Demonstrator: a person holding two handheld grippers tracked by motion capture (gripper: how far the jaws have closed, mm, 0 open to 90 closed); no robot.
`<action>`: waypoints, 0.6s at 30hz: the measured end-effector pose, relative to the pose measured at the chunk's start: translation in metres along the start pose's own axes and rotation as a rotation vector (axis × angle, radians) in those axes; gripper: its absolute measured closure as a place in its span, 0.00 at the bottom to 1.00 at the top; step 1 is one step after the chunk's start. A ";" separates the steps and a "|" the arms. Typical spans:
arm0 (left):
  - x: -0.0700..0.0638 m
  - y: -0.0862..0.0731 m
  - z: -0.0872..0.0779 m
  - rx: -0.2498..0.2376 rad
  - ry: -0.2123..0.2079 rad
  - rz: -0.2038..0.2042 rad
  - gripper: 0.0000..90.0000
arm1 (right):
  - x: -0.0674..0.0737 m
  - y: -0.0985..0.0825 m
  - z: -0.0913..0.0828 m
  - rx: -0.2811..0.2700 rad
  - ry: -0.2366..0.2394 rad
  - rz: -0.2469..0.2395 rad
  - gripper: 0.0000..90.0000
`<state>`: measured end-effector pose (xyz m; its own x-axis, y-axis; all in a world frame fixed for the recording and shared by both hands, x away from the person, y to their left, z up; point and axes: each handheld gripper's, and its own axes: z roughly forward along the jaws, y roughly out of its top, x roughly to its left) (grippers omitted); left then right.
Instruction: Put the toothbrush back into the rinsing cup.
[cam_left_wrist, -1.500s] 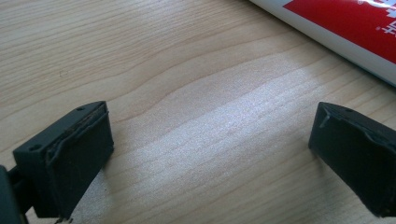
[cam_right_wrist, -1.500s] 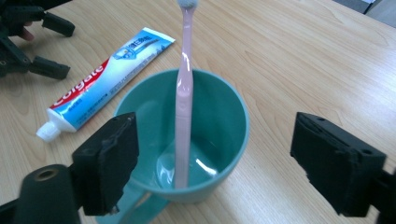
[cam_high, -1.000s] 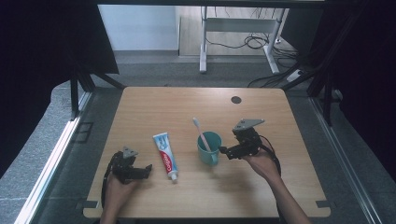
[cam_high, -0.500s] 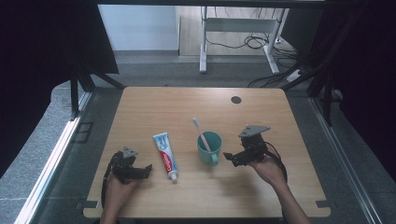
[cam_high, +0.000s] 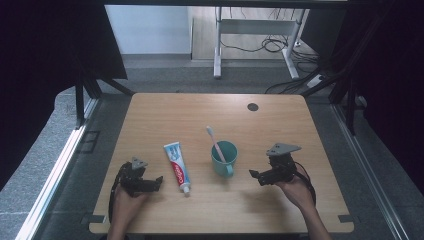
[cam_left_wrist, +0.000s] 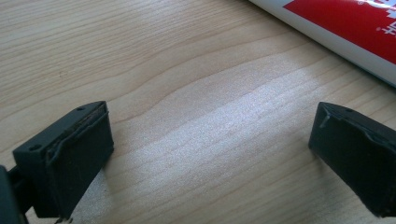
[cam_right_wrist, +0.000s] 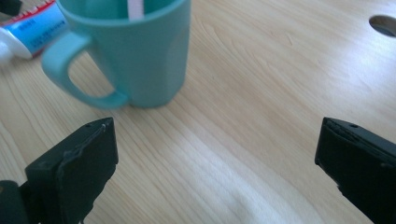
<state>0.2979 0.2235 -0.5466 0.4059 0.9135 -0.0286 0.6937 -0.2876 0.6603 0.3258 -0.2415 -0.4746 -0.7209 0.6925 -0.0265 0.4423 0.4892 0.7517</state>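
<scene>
Blocky black jaws, wood-grain table (cam_left_wrist: 187, 70)

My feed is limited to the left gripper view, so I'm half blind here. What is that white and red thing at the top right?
Observer: A white, red and blue toothpaste tube lying flat on the wooden table.
Operator: Anything beyond it?
Observer: A teal plastic mug with a white-headed pink toothbrush standing in it.
Operator: Where is the other hand-held gripper?
Observer: The right hand-held gripper sits beside the mug's far side, jaws wide apart and empty.
</scene>
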 end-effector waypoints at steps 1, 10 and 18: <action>0.000 0.000 0.000 0.000 0.000 0.000 0.00 | -0.001 -0.003 0.000 0.001 -0.004 0.003 0.00; 0.000 0.000 0.000 0.000 0.000 0.000 0.00 | -0.004 -0.032 -0.001 0.011 -0.031 0.031 0.00; 0.000 0.000 0.000 0.001 0.004 -0.004 0.00 | -0.006 -0.050 0.000 0.019 -0.041 0.042 0.00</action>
<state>0.2975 0.2232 -0.5465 0.4008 0.9158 -0.0282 0.6959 -0.2843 0.6594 0.3079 -0.2699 -0.5124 -0.6792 0.7336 -0.0230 0.4816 0.4691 0.7403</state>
